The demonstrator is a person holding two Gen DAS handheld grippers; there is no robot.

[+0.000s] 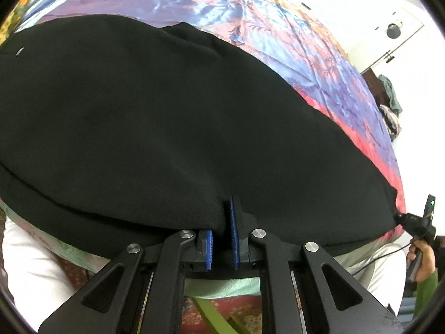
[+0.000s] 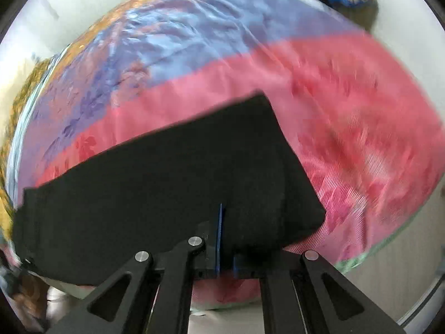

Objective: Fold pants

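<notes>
Black cloth fills most of both views: the pants [image 1: 167, 128] lie spread across a bed covered by a purple, blue and red bedspread [image 1: 319, 64], and we judge the fold only just begun, since the garment looks long and mostly flat, with the near edge gathered toward us.

On our left, the left tongs [image 1: 222, 239] are pinched narrow on that near edge, fabric tucked between the blue pads [image 1: 234, 236], held low and pointing out over the bed.

Further right, the right tongs [image 2: 225, 239] close on a corner of the pants [image 2: 172, 172] near one end; the cloth hides one pad. This view is blurred, so we judge that hand to be moving. From the left view, the right tongs [image 1: 414, 220] grip the far right tip. What is left, we think: carrying this edge over and flattening it.
</notes>
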